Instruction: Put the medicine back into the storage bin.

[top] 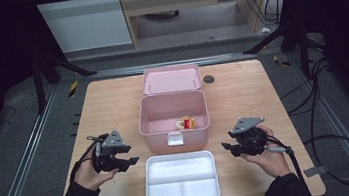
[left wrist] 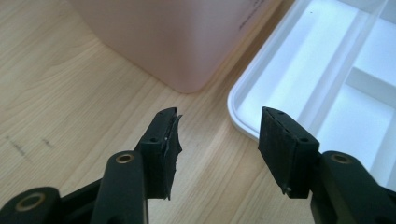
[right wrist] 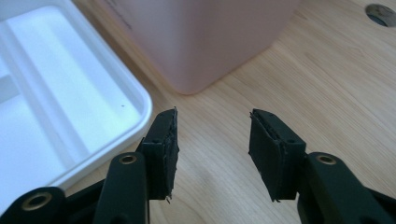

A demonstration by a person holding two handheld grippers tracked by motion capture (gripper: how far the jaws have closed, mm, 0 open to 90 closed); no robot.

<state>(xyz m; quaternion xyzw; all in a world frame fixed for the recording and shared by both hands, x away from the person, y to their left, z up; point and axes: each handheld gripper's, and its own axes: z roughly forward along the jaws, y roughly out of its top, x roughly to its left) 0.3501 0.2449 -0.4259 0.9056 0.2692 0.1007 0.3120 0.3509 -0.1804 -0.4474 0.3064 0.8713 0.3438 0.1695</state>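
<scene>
Two grippers rest low over the table (top: 241, 84), both with jaws apart and nothing between them. Left gripper (left wrist: 219, 135) sits just off the tray (left wrist: 289, 70) corner, beside the pink box (top: 172, 112); right gripper (right wrist: 212, 140) mirrors it on the far side. Inside the box, near its front wall, lies a small orange item (top: 185, 123); its make is too small to tell.

Risk: the box walls stand tall, so a level reach would strike the rim and shove the box back. The raised lid (top: 171, 78) blocks the rear. The tray lies just in front of the box, with little room there. Open table lies outboard of each hand, and overhead entry looks free.
</scene>
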